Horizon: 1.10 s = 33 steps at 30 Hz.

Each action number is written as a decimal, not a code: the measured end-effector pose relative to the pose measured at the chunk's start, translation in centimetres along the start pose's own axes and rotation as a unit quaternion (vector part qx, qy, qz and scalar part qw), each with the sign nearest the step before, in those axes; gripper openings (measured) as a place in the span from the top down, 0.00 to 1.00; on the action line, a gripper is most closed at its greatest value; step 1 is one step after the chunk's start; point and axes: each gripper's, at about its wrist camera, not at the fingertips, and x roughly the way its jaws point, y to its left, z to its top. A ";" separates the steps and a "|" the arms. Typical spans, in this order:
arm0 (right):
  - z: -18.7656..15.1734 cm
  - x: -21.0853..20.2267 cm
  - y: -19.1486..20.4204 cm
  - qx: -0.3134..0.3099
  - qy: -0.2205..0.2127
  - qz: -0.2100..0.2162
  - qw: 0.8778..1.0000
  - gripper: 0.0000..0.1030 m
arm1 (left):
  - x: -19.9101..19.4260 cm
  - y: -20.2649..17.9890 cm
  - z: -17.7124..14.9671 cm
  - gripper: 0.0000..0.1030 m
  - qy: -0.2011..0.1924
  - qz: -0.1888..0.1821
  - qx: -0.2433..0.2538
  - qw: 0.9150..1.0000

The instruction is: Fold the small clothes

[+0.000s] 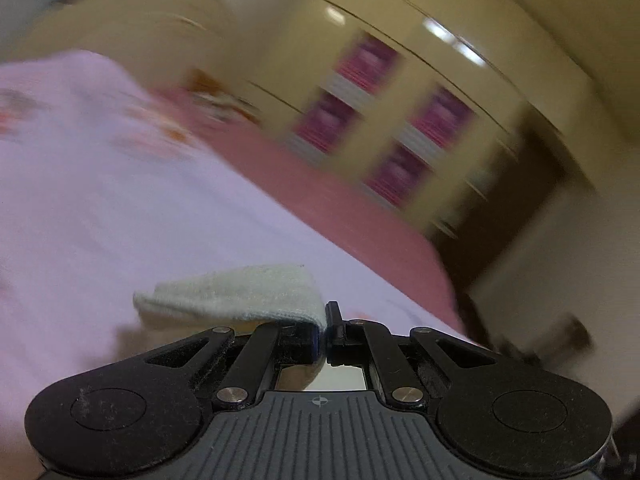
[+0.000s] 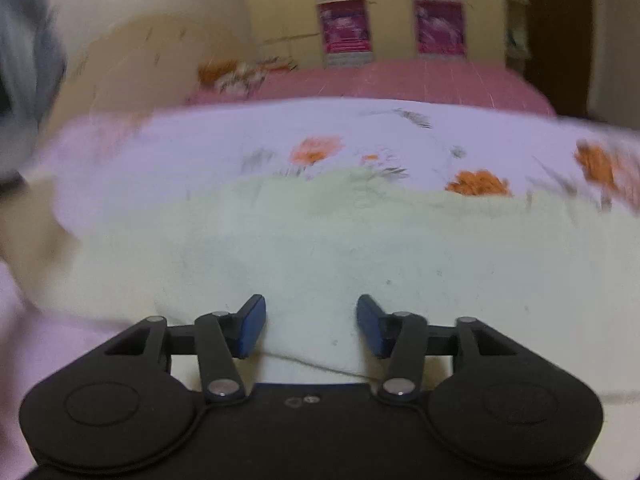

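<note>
My left gripper [image 1: 323, 330], tilted and rolled, has its jaws clenched on a corner of the pale green cloth [image 1: 236, 292], lifted over the floral bedsheet [image 1: 100, 200]. My right gripper [image 2: 311, 326] angles down, jaws released, above the cloth, which is spread crosswise on the bed.

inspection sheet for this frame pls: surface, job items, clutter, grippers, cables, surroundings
Surface: bed with lilac floral sheet over a pink cover.
Job's things: pale green cloth spread on the sheet; one corner lifted.
Clutter: nothing seen.
Grippers: left gripper shut on the cloth corner; right gripper open above the cloth, pads apart, nothing gripped.
Cables: nothing seen.
Surroundings: cream wardrobe with pink panels, blurred; dark doorway at right.
</note>
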 end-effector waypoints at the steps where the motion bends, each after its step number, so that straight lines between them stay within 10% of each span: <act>1: 0.1 -0.9 -0.6 0.007 -0.008 -0.001 1.000 0.52 | 1.4 -2.0 -0.9 0.96 0.018 -0.023 0.012 0.999; 6: -0.4 -5.0 -5.8 0.052 -0.028 -0.027 0.998 0.52 | 7.7 -11.2 -7.2 0.96 0.133 -0.101 0.085 0.982; 10: -2.0 -6.9 -9.6 0.087 -0.018 -0.057 0.994 0.50 | 10.0 -15.5 -11.4 0.95 0.206 -0.094 0.165 0.960; 12: -2.8 -7.6 -10.6 0.094 -0.017 -0.061 0.994 0.50 | 9.2 -15.9 -11.6 0.74 0.210 -0.089 0.164 0.960; 14: -3.1 -8.0 -10.7 0.094 -0.019 -0.057 0.994 0.50 | 7.1 -16.1 -11.3 0.19 0.189 -0.086 0.149 0.967; 16: -3.2 -8.0 -10.7 0.092 -0.018 -0.049 0.994 0.49 | 4.5 -15.8 -10.4 0.12 0.137 -0.064 0.143 0.978; 25: -2.8 -6.0 -5.2 0.003 -0.010 -0.005 1.000 0.45 | 1.5 -8.0 -6.8 0.12 0.099 0.071 0.127 0.984; 30: -3.3 -4.1 -1.8 -0.099 -0.008 -0.051 0.994 0.42 | 1.2 -5.1 -9.0 0.12 0.108 0.111 0.148 0.977; 33: -3.3 -3.4 -0.8 -0.133 -0.017 -0.074 0.988 0.59 | 0.9 -4.5 -10.2 0.12 0.116 0.121 0.174 0.970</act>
